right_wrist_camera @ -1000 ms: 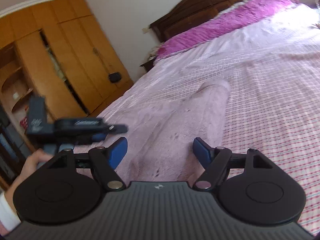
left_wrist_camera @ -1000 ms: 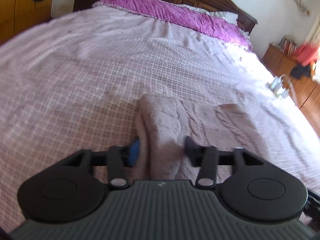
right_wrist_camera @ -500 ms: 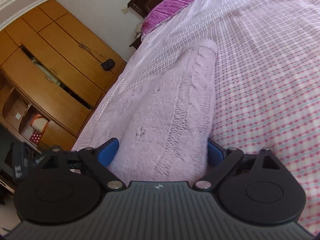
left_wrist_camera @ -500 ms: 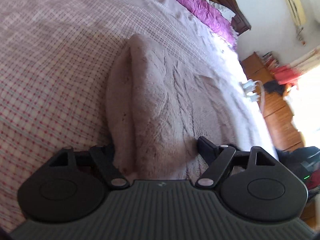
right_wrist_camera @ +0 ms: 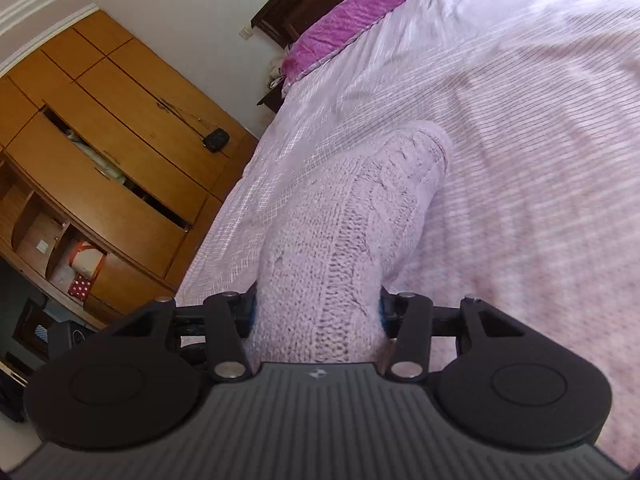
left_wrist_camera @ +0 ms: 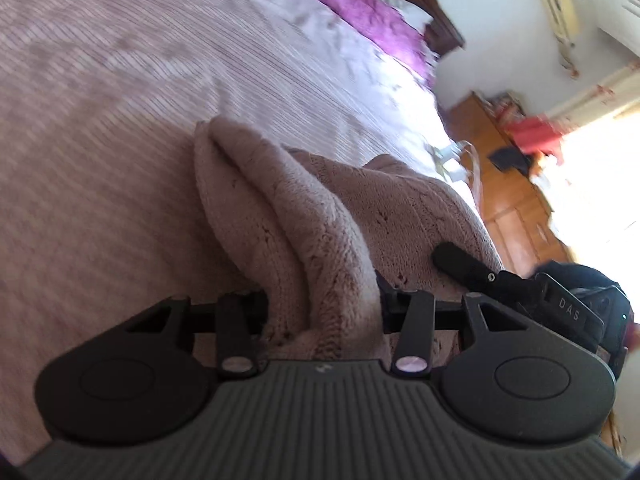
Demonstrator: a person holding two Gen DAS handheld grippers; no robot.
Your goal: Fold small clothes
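A pale pink cable-knit sweater [left_wrist_camera: 304, 220] lies on the bed with one edge bunched up in a fold. My left gripper [left_wrist_camera: 322, 304] is shut on that near edge, and the knit fills the gap between its fingers. In the right wrist view, the sweater [right_wrist_camera: 360, 208] runs away from me as a long raised ridge. My right gripper [right_wrist_camera: 316, 308] is shut on its near end. One black finger of the right gripper [left_wrist_camera: 460, 260] also shows in the left wrist view, lying on the sweater at the right.
The bed [right_wrist_camera: 520, 160] has a pink checked cover and purple pillows [left_wrist_camera: 360, 4] against a dark wooden headboard. A wooden wardrobe [right_wrist_camera: 120, 140] stands beyond the bed's left side. A wooden dresser [left_wrist_camera: 512, 184] stands on the right side.
Both grippers stood open around the sweater's edge and have since shut on it. The gripped edge now stands bunched up off the cover, and both views have tilted.
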